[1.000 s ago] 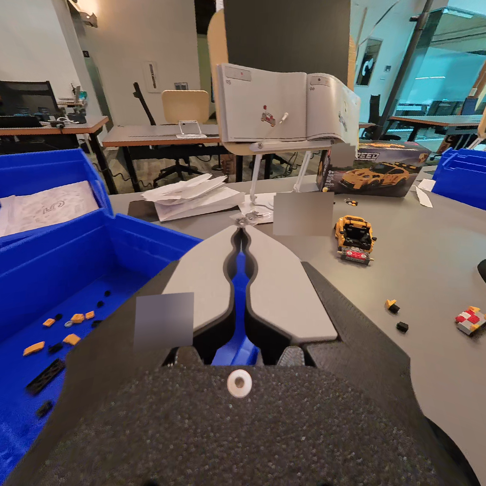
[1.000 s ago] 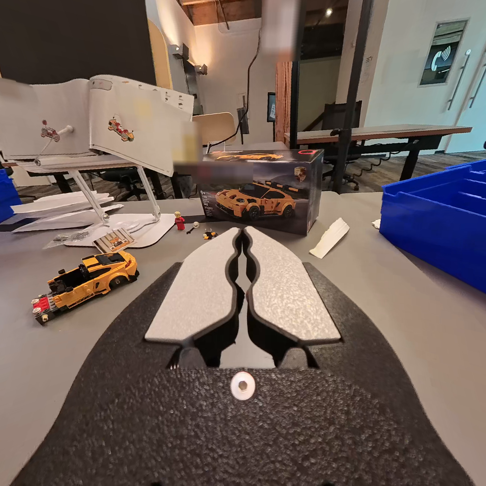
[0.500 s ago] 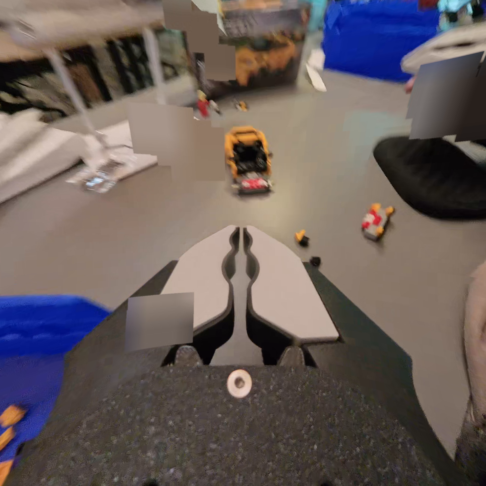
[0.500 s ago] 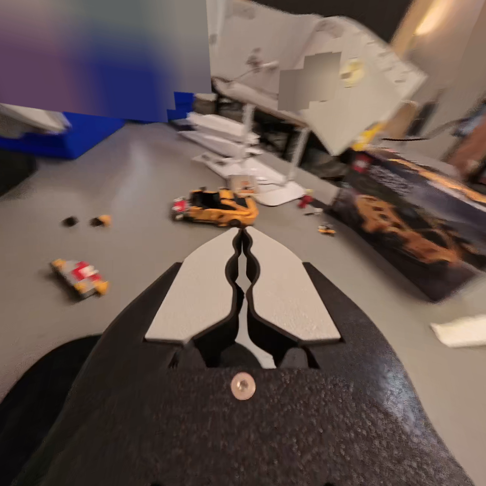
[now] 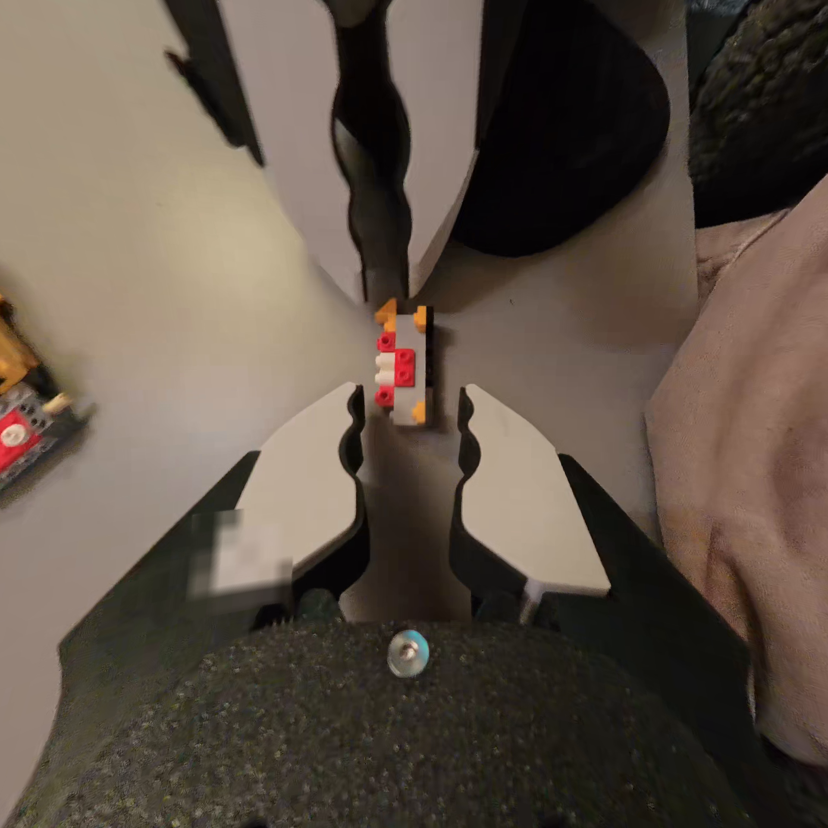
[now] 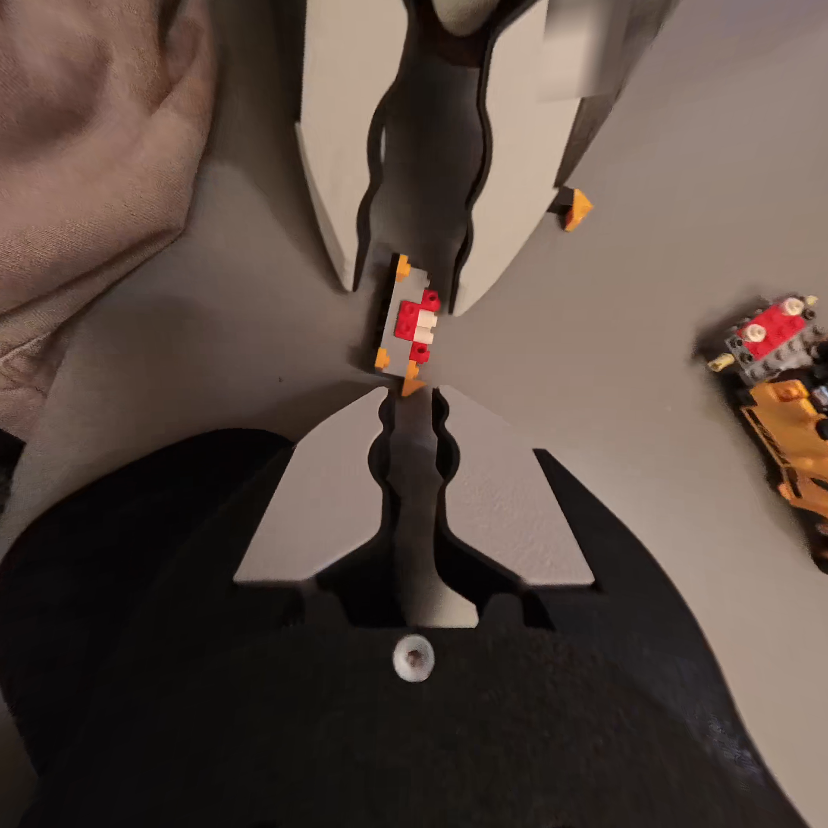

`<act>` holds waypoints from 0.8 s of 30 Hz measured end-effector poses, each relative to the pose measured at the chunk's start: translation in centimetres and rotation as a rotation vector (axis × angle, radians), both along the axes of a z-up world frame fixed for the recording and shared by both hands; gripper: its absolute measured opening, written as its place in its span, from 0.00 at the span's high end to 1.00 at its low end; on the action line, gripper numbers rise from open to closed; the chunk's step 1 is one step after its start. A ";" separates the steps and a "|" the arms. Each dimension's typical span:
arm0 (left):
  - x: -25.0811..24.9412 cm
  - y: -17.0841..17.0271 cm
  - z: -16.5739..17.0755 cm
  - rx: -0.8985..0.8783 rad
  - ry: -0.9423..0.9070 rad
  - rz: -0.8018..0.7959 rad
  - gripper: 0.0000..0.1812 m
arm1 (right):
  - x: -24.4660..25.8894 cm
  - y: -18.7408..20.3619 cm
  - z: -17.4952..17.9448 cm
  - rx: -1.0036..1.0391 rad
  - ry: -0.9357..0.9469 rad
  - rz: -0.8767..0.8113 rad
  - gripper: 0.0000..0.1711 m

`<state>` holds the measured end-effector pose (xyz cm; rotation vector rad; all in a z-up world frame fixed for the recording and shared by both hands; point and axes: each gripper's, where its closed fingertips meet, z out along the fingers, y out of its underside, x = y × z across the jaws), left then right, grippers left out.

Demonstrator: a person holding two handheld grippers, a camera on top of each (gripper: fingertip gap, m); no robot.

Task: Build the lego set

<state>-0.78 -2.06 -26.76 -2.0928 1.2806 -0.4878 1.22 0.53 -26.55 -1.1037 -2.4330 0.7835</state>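
A small grey sub-assembly (image 5: 410, 363) with red, white and orange bricks lies flat on the grey table. My left gripper (image 5: 410, 392) is open, its tips on either side of the near end of the piece without touching it. My right gripper (image 6: 412, 390) faces it from the other end, jaws a narrow gap apart, with the orange corner of the sub-assembly (image 6: 403, 322) right at its tips. Each gripper shows in the other's view: the right gripper (image 5: 386, 293) at the top, and likewise the left gripper (image 6: 405, 295). The orange car (image 6: 784, 403) lies to the side.
The car's red and grey rear (image 5: 18, 425) shows at the left edge. A small orange and black brick (image 6: 571, 208) lies beside the left gripper's finger. A person's beige sleeve (image 5: 739, 448) lies close along the table, and shows again in the right wrist view (image 6: 89, 157).
Both grippers have swung down from a level view of the room to look at the table, meeting over the small sub-assembly from opposite ends. Both have opened from shut, the left wider.
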 end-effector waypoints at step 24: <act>0.9 0.4 -0.6 0.029 0.005 -0.188 0.84 | -0.6 -0.5 -0.6 -0.107 -0.116 -0.048 0.95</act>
